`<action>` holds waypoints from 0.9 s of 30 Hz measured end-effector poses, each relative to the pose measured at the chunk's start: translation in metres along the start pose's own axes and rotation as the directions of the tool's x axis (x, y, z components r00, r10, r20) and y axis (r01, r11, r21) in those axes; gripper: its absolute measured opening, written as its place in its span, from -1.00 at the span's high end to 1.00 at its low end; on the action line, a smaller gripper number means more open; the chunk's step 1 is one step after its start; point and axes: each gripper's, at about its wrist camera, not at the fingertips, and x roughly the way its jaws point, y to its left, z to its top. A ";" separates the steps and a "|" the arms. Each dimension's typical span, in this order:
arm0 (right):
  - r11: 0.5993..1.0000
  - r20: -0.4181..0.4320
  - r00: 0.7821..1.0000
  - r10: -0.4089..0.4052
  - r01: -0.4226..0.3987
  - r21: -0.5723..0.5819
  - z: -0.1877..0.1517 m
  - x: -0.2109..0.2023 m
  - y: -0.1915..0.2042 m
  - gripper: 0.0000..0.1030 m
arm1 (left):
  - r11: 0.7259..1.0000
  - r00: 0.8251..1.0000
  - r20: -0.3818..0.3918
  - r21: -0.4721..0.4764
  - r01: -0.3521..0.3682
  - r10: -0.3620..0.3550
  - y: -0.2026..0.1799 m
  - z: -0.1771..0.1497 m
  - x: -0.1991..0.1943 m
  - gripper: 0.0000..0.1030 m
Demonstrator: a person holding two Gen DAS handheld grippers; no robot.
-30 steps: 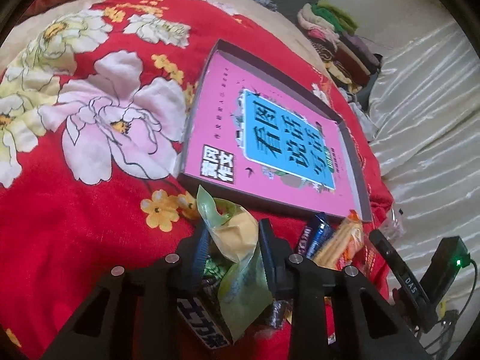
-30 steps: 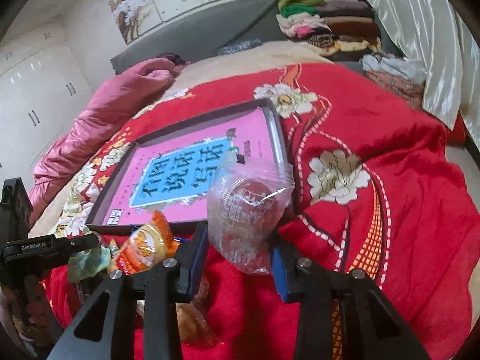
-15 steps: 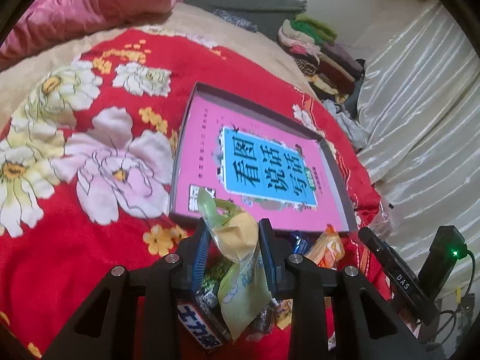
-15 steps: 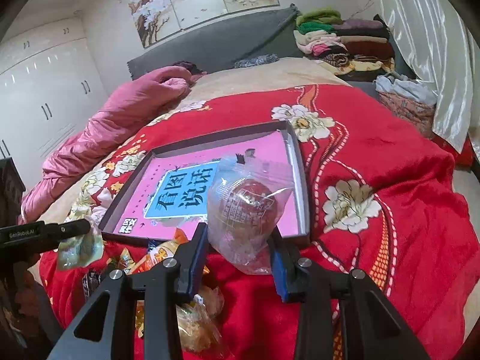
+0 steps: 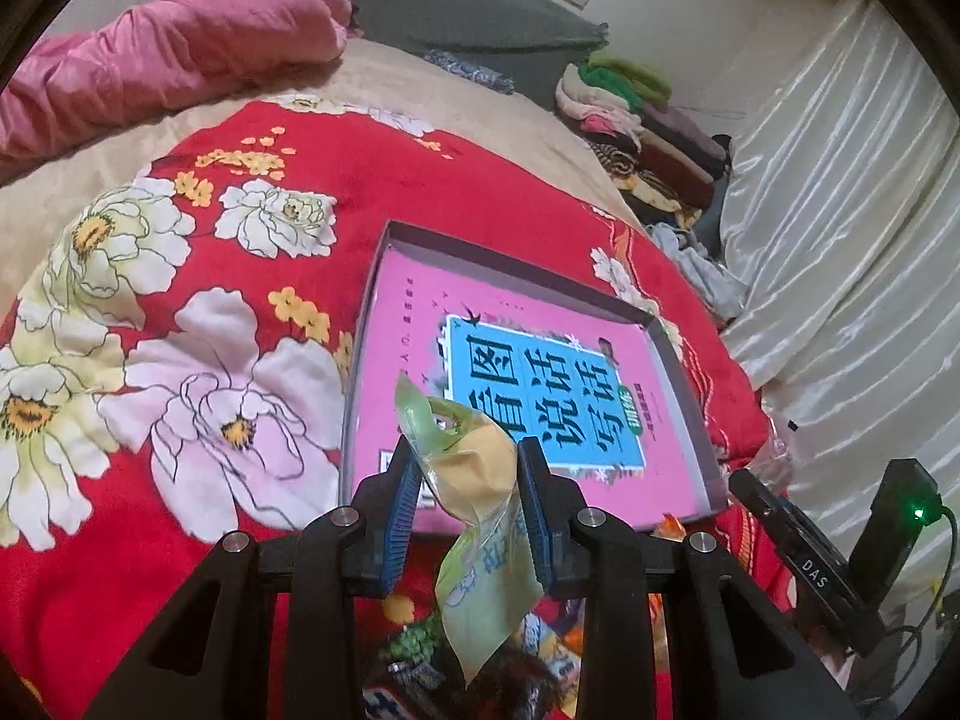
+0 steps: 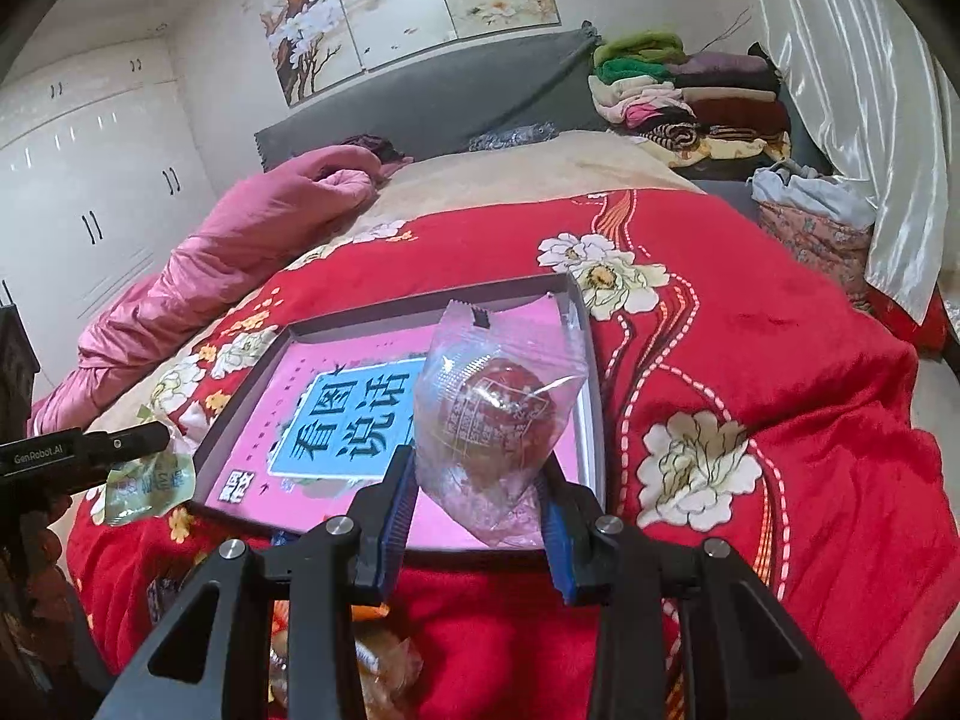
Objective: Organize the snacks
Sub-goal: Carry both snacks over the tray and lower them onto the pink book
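Note:
My left gripper point(image 5: 468, 480) is shut on a pale green and yellow snack packet point(image 5: 480, 540), held above the near edge of a shallow grey box point(image 5: 516, 252) lined with a pink sheet. My right gripper point(image 6: 477, 492) is shut on a clear packet with a round red snack point(image 6: 498, 414) inside, lifted over the box's point(image 6: 420, 303) near right corner. From the right wrist view the left gripper point(image 6: 120, 450) shows at the far left with the green packet point(image 6: 150, 477) hanging from it. Loose snacks point(image 5: 432, 648) lie below the left gripper on the red floral blanket point(image 5: 150, 540).
A pink quilt point(image 6: 198, 282) lies bunched at the bed's far left. Folded clothes point(image 6: 684, 90) are stacked by the grey headboard point(image 6: 432, 102). White curtains point(image 6: 858, 90) hang at the right. More wrapped snacks point(image 6: 372, 660) sit under the right gripper.
Both grippers have risen with their packets still held. The box now sits lower and smaller in both views, and more of the room shows behind it.

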 end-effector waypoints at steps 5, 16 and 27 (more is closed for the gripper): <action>1.000 -0.002 1.000 -0.005 0.005 -0.013 0.004 0.008 0.000 0.24 | 1.000 1.000 0.001 -0.001 -0.003 0.003 0.002 0.004 0.009 0.35; 0.999 -0.034 0.999 -0.027 0.027 -0.025 0.005 0.027 -0.002 0.24 | 0.999 1.000 -0.006 0.044 -0.008 0.008 -0.003 0.009 0.032 0.35; 0.998 -0.115 0.992 -0.044 0.039 -0.044 -0.002 0.048 -0.006 0.24 | 0.998 0.999 -0.045 0.071 -0.001 0.004 -0.002 0.009 0.048 0.35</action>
